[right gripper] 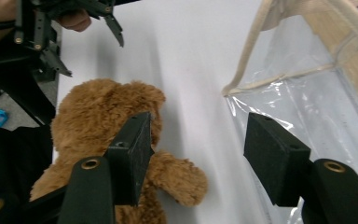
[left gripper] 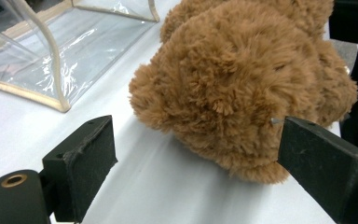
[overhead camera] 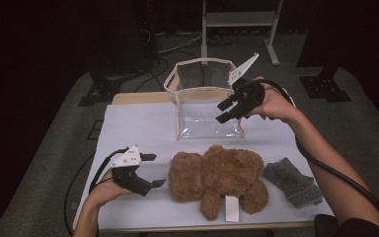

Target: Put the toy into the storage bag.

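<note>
A white table (overhead camera: 128, 123) carries everything. At its far middle stands a clear plastic bag (overhead camera: 205, 106) with beige piping, its top open; I judge it light, floppy and slippery, best taken by the stiffer piped rim. In front of it, near my edge, lies a brown plush bear (overhead camera: 217, 177), face down, with a white label at its rear. It looks soft, light and squashy, so I would pinch a thick part such as the head or body rather than loose fur. A small grey knitted cloth (overhead camera: 292, 181) lies just right of the bear. My left gripper (overhead camera: 150, 170) rests on the table beside the bear's head, jaws wide apart and holding nothing. My right gripper (overhead camera: 223, 111) hovers by the bag's right rim, jaws apart, empty.
</note>
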Demonstrator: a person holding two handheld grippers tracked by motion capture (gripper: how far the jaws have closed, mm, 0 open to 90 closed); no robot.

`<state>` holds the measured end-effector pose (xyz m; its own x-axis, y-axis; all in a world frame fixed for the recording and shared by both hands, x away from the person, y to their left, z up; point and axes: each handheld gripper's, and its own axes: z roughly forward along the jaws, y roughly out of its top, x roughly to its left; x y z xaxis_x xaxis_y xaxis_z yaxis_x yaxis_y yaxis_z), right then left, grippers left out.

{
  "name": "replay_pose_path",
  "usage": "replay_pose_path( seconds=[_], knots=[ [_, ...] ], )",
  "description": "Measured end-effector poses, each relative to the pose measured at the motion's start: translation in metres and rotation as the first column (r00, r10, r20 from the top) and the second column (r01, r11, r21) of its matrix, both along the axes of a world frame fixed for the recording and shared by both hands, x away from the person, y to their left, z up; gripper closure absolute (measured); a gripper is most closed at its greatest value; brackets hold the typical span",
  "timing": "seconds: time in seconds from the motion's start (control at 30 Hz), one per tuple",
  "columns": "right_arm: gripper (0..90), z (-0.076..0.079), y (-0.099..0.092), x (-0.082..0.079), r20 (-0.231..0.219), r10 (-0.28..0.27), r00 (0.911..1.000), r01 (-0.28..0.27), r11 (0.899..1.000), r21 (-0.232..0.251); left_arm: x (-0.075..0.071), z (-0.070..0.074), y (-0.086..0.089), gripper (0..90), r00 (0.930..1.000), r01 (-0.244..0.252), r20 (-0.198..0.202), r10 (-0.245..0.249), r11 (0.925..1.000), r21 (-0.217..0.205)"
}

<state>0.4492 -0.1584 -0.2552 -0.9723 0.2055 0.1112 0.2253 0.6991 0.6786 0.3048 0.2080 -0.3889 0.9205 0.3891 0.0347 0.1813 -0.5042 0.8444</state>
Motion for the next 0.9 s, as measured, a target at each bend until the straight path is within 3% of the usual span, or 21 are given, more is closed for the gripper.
replay_pose_path(
  seconds=[0.9],
  knots=[
    [41.1, 0.023, 0.017, 0.058, 0.021, 0.002, 0.9998, 0.0, 0.996, -0.087, -0.002, -0.002, 0.006, 9.8, 0.9997, -0.023, -0.012, 0.023, 0.9997, 0.008]
  ],
)
